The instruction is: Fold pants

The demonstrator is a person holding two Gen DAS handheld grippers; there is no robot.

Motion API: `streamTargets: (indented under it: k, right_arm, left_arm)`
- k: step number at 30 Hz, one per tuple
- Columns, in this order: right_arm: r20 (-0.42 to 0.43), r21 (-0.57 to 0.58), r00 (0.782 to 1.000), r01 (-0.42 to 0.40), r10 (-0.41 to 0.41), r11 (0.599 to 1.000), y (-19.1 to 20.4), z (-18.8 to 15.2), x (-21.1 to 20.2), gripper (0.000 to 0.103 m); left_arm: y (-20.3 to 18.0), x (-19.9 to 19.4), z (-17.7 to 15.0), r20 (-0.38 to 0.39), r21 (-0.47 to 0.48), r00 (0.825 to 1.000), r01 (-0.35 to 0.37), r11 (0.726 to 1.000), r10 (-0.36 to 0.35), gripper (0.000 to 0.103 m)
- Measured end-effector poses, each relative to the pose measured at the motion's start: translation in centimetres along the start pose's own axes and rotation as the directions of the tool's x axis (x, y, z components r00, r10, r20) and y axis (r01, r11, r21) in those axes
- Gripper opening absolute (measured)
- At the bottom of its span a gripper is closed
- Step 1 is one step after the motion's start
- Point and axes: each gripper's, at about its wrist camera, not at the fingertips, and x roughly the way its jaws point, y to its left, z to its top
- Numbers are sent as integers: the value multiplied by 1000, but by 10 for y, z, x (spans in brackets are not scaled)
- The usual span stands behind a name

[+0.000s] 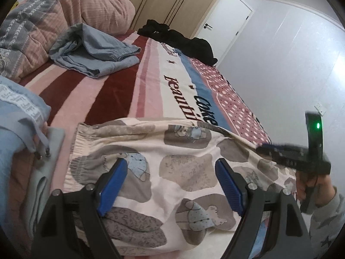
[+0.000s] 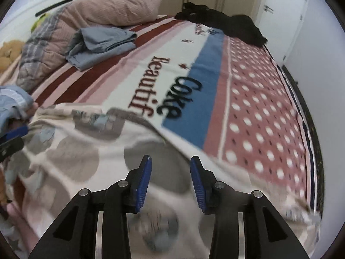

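Cream pants with grey patches and little bear prints (image 1: pixel 181 168) lie spread on the bed, the elastic waistband at the left. My left gripper (image 1: pixel 172 170) is open above the pants, blue pads apart, holding nothing. My right gripper (image 2: pixel 170 161) is open too, hovering over the pants (image 2: pixel 71 151) near their right edge; it also shows in the left wrist view (image 1: pixel 269 149) as a black body with a green light, held by a hand. The left gripper's tip (image 2: pixel 13 136) shows at the left edge of the right wrist view.
The bed has a striped and dotted blanket (image 1: pixel 226 90) with lettering. Folded blue-grey garments (image 1: pixel 97 54) lie further up, a pink quilt (image 1: pixel 64 17) behind them, a black garment (image 1: pixel 183 38) at the far end. A light-blue garment (image 1: pixel 17 129) lies at the left. The wall is at the right.
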Motion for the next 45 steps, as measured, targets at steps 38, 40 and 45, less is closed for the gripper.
streamTargets:
  k: [38, 40, 45]
  right_arm:
    - [158, 461, 981, 25, -110, 887, -202, -143, -92, 47]
    - [221, 409, 970, 6, -105, 913, -174, -153, -104, 55]
    - [372, 254, 925, -26, -73, 967, -105, -170, -123, 75]
  left_arm:
    - [-30, -37, -39, 60, -34, 997, -40, 999, 42, 92]
    - [-23, -42, -52, 58, -95, 998, -32, 995, 37, 92]
    - [-3, -34, -81, 26, -234, 999, -36, 972, 43, 92]
